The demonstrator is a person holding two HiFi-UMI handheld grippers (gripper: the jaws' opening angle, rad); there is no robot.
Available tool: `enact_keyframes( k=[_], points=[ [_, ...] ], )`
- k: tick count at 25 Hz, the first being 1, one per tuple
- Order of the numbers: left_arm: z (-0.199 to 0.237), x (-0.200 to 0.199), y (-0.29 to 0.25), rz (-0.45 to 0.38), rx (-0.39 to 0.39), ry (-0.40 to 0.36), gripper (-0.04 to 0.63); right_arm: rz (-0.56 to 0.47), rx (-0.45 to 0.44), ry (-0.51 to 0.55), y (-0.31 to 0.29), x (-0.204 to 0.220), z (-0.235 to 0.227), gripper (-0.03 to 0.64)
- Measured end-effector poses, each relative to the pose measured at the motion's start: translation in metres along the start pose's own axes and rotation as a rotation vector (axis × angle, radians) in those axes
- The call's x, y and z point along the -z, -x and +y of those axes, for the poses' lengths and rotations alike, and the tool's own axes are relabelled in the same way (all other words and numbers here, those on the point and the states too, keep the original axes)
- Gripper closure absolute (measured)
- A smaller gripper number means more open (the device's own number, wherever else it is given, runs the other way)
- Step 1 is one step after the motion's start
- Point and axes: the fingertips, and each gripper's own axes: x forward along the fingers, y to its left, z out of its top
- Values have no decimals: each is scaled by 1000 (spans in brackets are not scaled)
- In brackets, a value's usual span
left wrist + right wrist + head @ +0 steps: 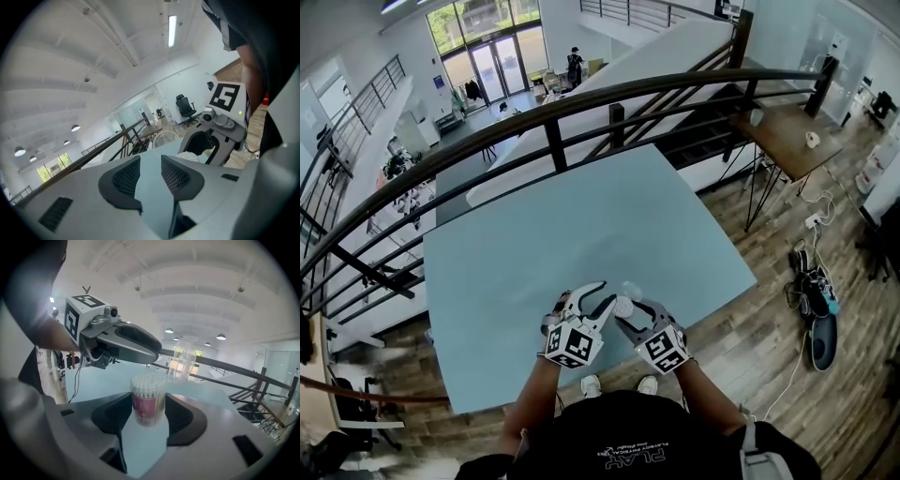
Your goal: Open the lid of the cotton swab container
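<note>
The cotton swab container (148, 399) is a small clear tub with a pink label, and the white swab tips show at its top. It stands between the pads of my right gripper (149, 414), which is shut on it just above the pale blue table (581, 234). Its clear lid (183, 363) is flipped up and stands tilted behind the tub. My left gripper (151, 177) is open with nothing between its fingers, and it hovers close on the tub's left (598, 298). From the left gripper view, the swabs (190, 156) and the lid (165, 138) show inside the right gripper's jaws.
Both grippers are near the table's front edge (609, 361), close to the person's body. A dark railing (553, 131) runs behind the table over a stairwell. To the right are wood floor, shoes (816, 291) and a small wooden table (787, 136).
</note>
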Motion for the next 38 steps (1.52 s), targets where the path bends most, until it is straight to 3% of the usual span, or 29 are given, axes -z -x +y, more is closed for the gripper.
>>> enact_keyframes(
  k=[4,6,16,22,29,38],
  points=[
    [13,0,11,-91,-39,253,450,-15,29,-23,0,-4,-6,389],
    [19,5,19,-111,-71,332,470,-22,39,-33,0,-4,-8,388],
    [18,20,35,-107,-112,446,583,-50,82,-47,10,-14,-13,388],
    [10,24,41,-129,-103,576,583,-98,178,-94,21,-23,-27,388],
    [10,38,56,-130,-160,618,583,-125,254,-153,29,-25,-34,388],
    [5,40,57,-130,-153,635,583,-130,301,-153,35,-25,-39,390]
  ],
)
